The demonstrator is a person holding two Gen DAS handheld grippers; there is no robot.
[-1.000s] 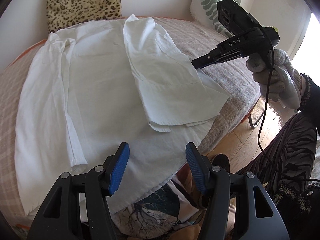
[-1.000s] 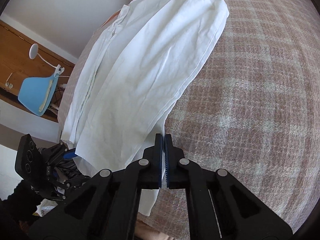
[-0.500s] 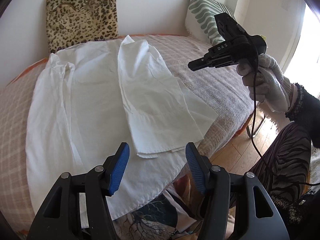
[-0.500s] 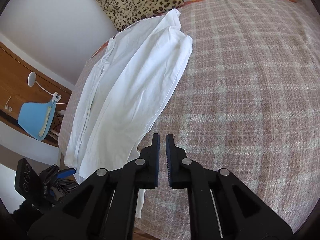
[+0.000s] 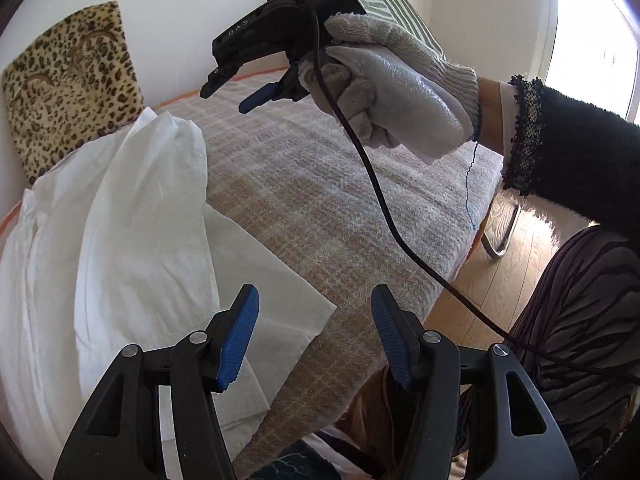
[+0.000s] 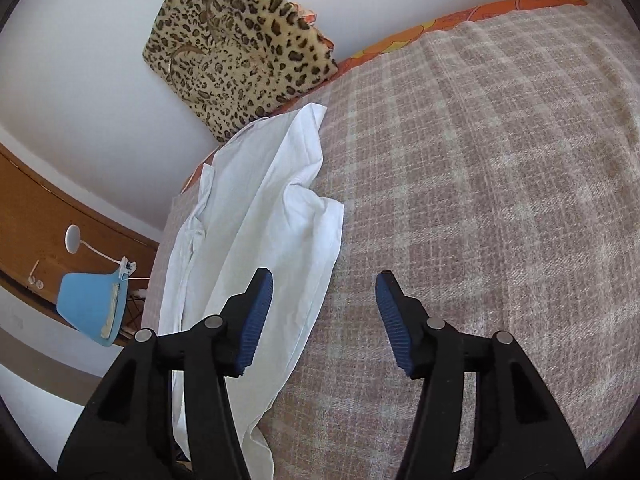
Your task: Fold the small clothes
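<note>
From the left wrist view, the left gripper (image 5: 314, 336) hangs open and empty above the near edge of the bed (image 5: 328, 216), its blue pads well apart. The white shirt (image 5: 120, 232) lies on the checked blanket to the left, one side folded inward. Beyond it a gloved hand (image 5: 392, 88) holds the right gripper (image 5: 232, 88) in the air, jaws spread, touching nothing.

From the right wrist view, the right gripper (image 6: 324, 320) has just been opening, with nothing between the pads. The shirt (image 6: 264, 232) lies to its left, a leopard-print cushion (image 6: 236, 48) behind it at the wall.

I'd say one fold is laid and released; next calls for a fresh grip on an edge, probably hem or collar.

The shirt's far side and lower hem are cut off, so I can't tell how neatly the layers sit.
</note>
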